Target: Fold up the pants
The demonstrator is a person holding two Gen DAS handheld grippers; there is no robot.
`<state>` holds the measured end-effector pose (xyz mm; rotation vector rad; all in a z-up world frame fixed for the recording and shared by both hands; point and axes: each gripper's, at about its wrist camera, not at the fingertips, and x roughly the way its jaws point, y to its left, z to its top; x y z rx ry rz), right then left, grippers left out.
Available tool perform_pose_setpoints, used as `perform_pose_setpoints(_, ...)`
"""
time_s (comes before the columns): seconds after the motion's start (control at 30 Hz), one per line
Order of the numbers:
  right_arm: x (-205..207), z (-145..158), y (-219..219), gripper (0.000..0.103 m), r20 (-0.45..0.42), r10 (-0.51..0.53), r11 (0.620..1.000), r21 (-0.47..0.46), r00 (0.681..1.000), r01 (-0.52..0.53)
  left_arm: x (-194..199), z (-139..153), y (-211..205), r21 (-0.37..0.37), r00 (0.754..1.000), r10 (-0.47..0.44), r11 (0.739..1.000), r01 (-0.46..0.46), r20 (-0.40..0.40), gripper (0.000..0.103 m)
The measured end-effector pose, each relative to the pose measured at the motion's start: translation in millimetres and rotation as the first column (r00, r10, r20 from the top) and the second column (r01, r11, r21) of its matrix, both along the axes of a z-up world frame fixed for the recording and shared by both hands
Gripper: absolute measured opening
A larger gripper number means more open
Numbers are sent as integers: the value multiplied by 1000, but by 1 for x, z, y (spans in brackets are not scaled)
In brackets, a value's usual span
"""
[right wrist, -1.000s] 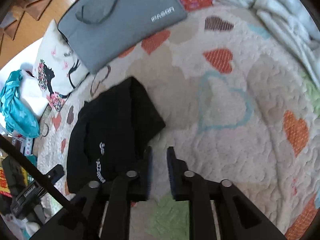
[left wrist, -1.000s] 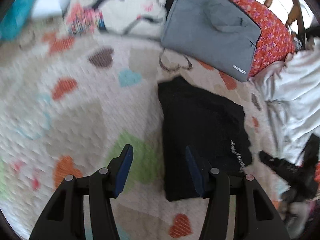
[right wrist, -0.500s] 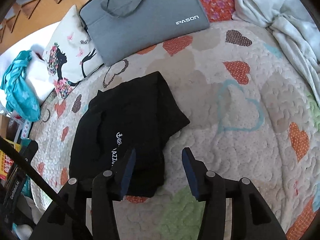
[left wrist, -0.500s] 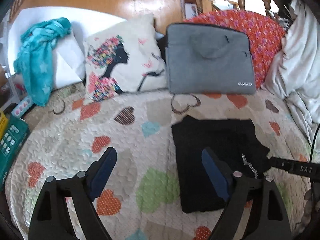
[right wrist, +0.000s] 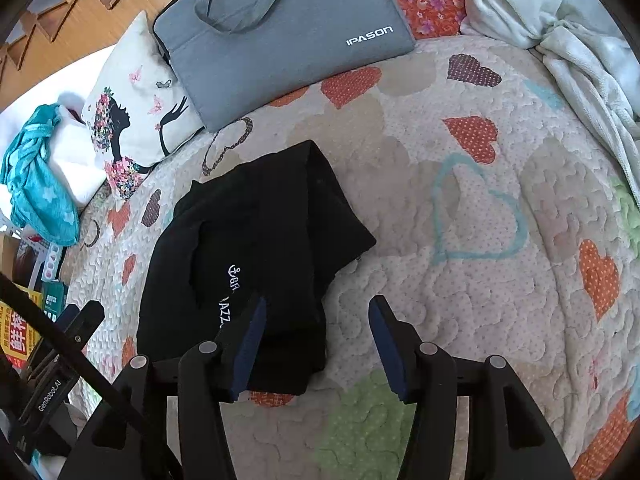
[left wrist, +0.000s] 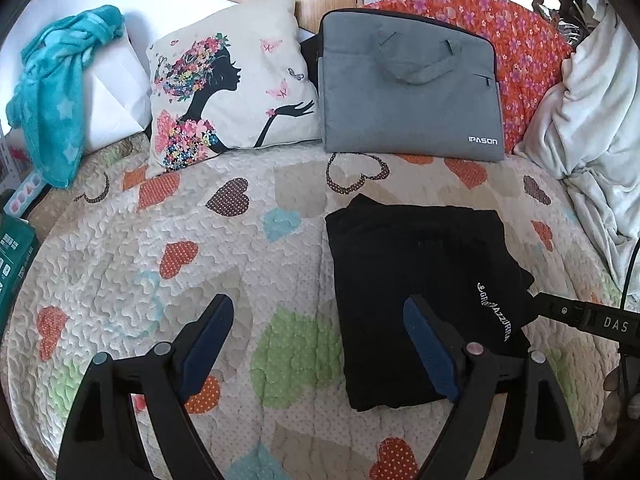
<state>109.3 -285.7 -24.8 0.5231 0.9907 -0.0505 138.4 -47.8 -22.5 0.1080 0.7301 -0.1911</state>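
- On the far left of your left wrist view, a teal towel (left wrist: 56, 92) drapes over a white pillow (left wrist: 114, 80) at the head of the bed.
- Beside it stands a cushion (left wrist: 228, 80) printed with a silhouetted woman, then a grey laptop bag (left wrist: 408, 88) leaning on a red floral pillow (left wrist: 528, 52).
- Your left claw (left wrist: 318, 342) hangs over the heart-patterned quilt (left wrist: 200, 240) with its jaws spread wide and nothing between them.
- Its right pad (left wrist: 428, 350) sits in front of the folded black pants (left wrist: 420, 276); you cannot tell whether it touches them.
- These pants lie flat on the quilt in a compact fold, white lettering up, below the laptop bag.
- Your right claw (right wrist: 316, 346) is likewise open and holds nothing; its left pad (right wrist: 250, 346) overlaps the pants' near edge, its right pad over bare quilt.
- At far right, a pale blanket (right wrist: 560, 24) is bunched along the bed's edge.
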Motion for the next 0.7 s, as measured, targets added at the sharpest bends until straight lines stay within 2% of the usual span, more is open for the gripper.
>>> perform_pose_setpoints(0.27, 1, 0, -1, 60, 0, 0, 1000, -3, 1000, 0, 2, 0, 3, -10, 1000, 11, 1000, -11, -3, 86)
perform_pose_setpoints(0.43, 0, 2, 4, 60, 10, 5, 999, -42, 1000, -4, -8, 15, 7, 6, 991, 65, 998, -66, 118, 87)
perform_pose_setpoints(0.53, -3, 6, 10, 61, 21, 3, 996, -93, 1000, -1, -14, 27, 14, -17, 976, 133, 991, -132, 171, 98)
perform_pose_setpoints(0.7, -15, 13, 24, 63, 46, 18, 987, -160, 999, -10, -22, 35, 28, -68, 968, 192, 981, -183, 164, 99)
